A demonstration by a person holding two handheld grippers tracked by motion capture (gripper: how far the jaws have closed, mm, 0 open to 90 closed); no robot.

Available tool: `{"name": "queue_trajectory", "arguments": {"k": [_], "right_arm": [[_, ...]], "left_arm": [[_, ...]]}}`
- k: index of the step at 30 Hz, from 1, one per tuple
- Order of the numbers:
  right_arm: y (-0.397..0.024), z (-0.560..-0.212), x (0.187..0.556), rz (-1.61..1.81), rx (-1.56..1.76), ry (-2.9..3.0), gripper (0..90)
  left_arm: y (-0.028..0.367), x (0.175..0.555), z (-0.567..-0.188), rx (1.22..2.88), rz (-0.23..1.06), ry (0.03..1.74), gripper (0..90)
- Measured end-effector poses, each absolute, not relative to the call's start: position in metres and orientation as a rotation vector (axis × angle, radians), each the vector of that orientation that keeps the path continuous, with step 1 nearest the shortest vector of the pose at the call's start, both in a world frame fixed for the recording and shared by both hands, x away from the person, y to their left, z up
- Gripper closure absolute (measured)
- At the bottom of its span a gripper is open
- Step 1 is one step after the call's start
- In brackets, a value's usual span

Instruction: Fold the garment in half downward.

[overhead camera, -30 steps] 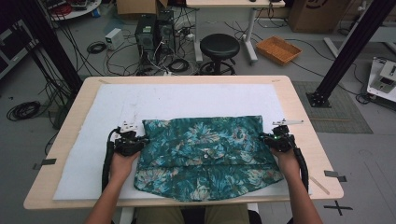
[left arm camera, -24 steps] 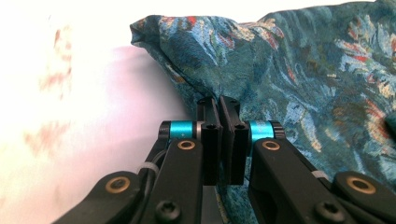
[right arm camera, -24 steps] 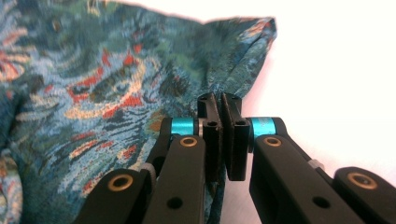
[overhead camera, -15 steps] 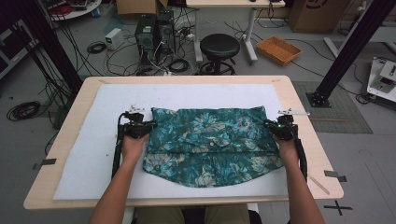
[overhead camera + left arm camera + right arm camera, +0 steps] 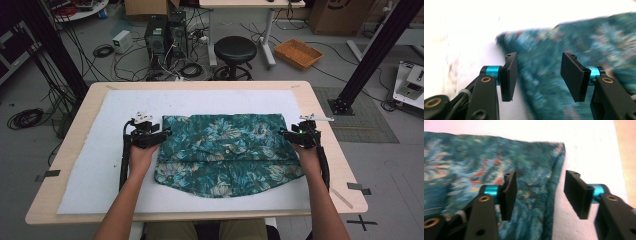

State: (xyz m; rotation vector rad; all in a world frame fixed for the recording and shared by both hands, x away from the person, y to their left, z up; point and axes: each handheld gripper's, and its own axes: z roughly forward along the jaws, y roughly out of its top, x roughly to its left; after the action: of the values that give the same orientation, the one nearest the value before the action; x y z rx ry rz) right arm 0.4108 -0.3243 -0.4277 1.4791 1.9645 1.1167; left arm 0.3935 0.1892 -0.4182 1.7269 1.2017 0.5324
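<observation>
A teal floral shirt [image 5: 225, 150] lies folded flat on the white mat, its curved hem toward the person. My left gripper [image 5: 162, 135] sits at the shirt's far left corner, and my right gripper [image 5: 286, 133] at its far right corner. Both pairs of jaws have just been opening. In the left gripper view the left gripper [image 5: 539, 57] stands open over the shirt's edge [image 5: 579, 37], pads clear of the cloth. In the right gripper view the right gripper [image 5: 541, 176] is also open, straddling the shirt's side edge [image 5: 469, 152] without pinching it.
The white mat [image 5: 90, 165] covers most of the wooden table [image 5: 345, 170]. Beyond the far edge stand a black stool [image 5: 235, 50], computer towers [image 5: 162, 32] with cables, and an orange basket [image 5: 299, 52]. A black frame post [image 5: 372, 55] rises at the right.
Both grippers carried the shirt's edge away from the person, leaving its far edge farther up the mat. Their jaws then opened and let go of the cloth.
</observation>
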Motion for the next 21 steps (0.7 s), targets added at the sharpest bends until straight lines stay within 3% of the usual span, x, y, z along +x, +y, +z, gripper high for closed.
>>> {"name": "queue_trajectory", "arguments": {"k": [3, 11, 21], "right_arm": [[-0.315, -0.421, 0.399, 1.22, 1.399, 2.034, 39.5], [-0.291, -0.425, 0.37, 1.369, 1.294, 2.105, 39.1], [-0.292, -0.431, 0.359, 1.414, 1.304, 2.125, 39.1]], "left_arm": [[0.176, 0.388, -0.41, 1.745, 0.432, 1.098, 47.5], [0.113, 0.388, -0.416, 1.991, 0.248, 0.943, 45.2], [0.075, 0.395, -0.437, 2.153, 0.218, 0.983, 45.9]]}}
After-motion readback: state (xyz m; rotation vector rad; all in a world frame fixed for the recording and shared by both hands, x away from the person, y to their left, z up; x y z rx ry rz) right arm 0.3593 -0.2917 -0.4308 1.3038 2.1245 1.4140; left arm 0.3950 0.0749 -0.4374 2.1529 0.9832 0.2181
